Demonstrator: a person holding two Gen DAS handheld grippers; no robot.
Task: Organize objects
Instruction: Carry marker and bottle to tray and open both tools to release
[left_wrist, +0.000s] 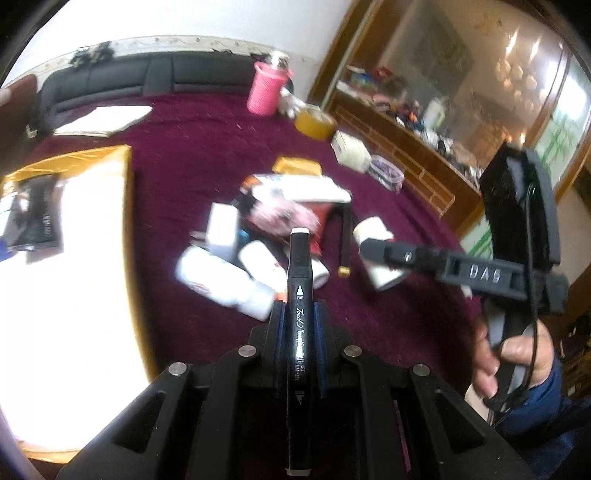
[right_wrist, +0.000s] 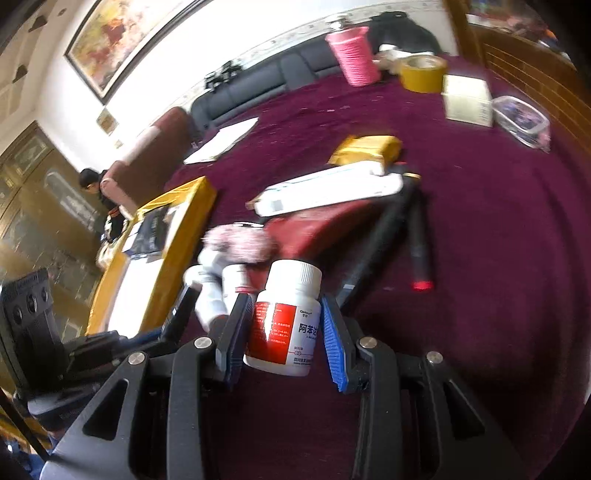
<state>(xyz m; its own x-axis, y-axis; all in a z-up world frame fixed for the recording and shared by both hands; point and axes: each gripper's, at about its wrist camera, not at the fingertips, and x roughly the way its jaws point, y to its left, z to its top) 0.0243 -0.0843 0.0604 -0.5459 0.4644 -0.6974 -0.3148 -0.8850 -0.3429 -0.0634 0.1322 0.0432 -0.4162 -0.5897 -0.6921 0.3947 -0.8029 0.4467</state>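
**Both Grippers Loaded Above the Desk**

The left gripper (left_wrist: 298, 314) jaws clamped a black double-ended marker (left_wrist: 299, 295) lengthwise. The right gripper (right_wrist: 287, 325) jaws gripped a white red-labelled plastic pill bottle (right_wrist: 286, 321). Both items were held above the maroon-covered desk (right_wrist: 480, 258), near the cluttered pile.

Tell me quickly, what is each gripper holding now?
Left gripper: closed on a black marker.
Right gripper: closed on a white pill bottle.

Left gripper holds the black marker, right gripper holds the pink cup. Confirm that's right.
Not quite. The left gripper does clamp the black marker, but the right gripper holds a white pill bottle with a red label, as the right wrist view shows. The pink cup stands far back on the table.
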